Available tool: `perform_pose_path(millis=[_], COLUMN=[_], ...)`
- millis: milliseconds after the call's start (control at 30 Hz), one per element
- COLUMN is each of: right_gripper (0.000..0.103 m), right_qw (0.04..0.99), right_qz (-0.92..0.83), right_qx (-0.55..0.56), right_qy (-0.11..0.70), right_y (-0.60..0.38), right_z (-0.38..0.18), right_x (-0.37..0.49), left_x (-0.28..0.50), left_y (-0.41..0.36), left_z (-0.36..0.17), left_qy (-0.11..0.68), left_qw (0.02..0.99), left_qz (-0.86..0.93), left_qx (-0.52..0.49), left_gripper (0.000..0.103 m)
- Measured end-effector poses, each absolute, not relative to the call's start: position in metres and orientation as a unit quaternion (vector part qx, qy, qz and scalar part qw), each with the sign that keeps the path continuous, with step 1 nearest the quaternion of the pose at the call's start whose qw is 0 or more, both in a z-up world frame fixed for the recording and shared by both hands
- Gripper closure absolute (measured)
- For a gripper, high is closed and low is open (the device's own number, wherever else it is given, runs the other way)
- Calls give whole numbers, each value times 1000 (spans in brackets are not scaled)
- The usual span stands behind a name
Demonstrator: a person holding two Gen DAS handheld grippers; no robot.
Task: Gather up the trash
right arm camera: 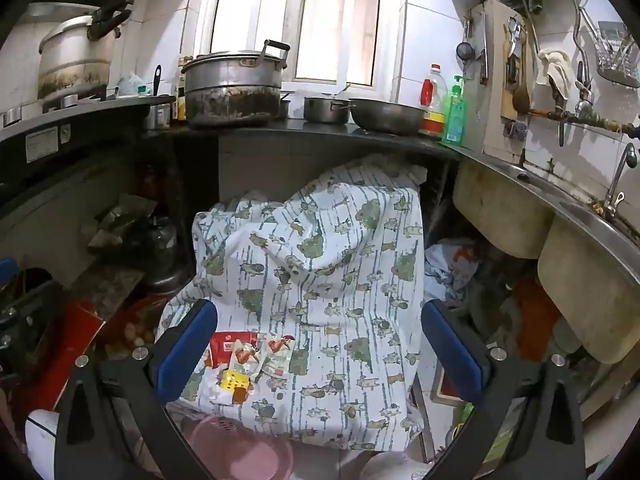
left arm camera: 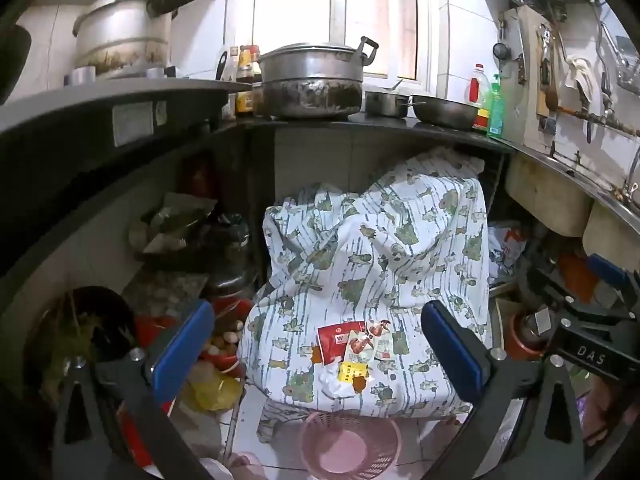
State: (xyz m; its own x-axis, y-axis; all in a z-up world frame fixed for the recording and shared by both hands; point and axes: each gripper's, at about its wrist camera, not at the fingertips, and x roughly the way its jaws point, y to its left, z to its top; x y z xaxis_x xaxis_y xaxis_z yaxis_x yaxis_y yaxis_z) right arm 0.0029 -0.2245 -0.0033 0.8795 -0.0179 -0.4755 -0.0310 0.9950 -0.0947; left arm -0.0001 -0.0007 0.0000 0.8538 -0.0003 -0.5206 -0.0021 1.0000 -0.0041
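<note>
Trash lies on a patterned cloth (left arm camera: 372,248) draped over something under the counter: a red wrapper (left arm camera: 334,344), a snack packet with chicken pictures (left arm camera: 362,346), a yellow wrapper (left arm camera: 351,372) and crumpled white paper (left arm camera: 334,385). The same pile shows in the right wrist view: red wrapper (right arm camera: 226,346), yellow wrapper (right arm camera: 235,383). A pink basket (left arm camera: 350,444) stands on the floor below the cloth's front edge. My left gripper (left arm camera: 320,350) is open, its blue pads either side of the pile and short of it. My right gripper (right arm camera: 320,350) is open and empty, with the pile near its left pad (right arm camera: 186,350).
A dark counter (left arm camera: 360,124) above holds a big pot (left arm camera: 312,80), pans and bottles. A sink (right arm camera: 580,288) is on the right. Clutter fills the left floor: eggs (left arm camera: 224,340), a yellow bag (left arm camera: 214,392), a dark jar (left arm camera: 228,256). The right gripper's body (left arm camera: 580,320) shows at the left view's right edge.
</note>
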Motion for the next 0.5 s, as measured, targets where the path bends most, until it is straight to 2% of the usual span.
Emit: perform_pose_path(millis=[100,300,500], right_gripper=[0,0,0], right_qw=[967,968,967], right_qz=[11,-9,-5], right_qx=[-49,-56,-47], right_qy=[249,245,249], right_y=[-223,-224,-221], right_z=[-6,-9,-12], right_x=[4,6,11], left_x=[-1,13,16], left_y=[-5,12,15], left_z=[0,-11,-14], left_qy=[266,287,288], left_qw=[964,956,957], left_qz=[2,-12,2], left_qx=[3,-53,-46], left_gripper=[0,0,0])
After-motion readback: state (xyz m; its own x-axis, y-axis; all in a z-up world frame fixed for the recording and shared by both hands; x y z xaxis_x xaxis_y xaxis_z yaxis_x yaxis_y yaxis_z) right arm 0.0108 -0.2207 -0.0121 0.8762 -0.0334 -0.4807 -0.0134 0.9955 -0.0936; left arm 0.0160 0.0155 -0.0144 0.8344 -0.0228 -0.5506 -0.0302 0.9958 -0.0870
